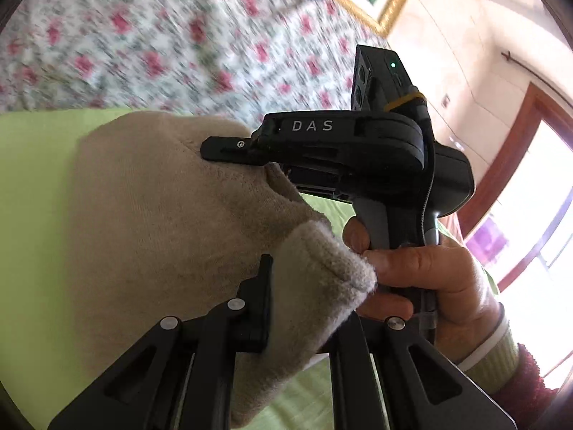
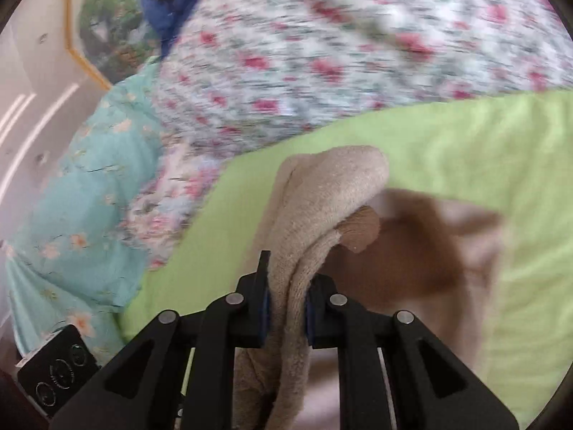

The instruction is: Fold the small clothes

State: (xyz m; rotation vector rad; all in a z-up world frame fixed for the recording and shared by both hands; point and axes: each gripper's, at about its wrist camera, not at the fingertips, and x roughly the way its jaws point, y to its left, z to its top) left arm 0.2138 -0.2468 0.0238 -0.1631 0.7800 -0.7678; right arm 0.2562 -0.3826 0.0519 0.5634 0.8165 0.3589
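beige garment (image 2: 322,193): fuzzy knit cloth | green sheet (image 2: 465,136): smooth matt cloth

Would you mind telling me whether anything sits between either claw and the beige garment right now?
Nothing visible does. The right claw is already shut on a bunched fold of the beige garment, and the left claw has the same fabric between its fingers, above the green sheet. Only a flat brown-and-pink cloth lies beneath.
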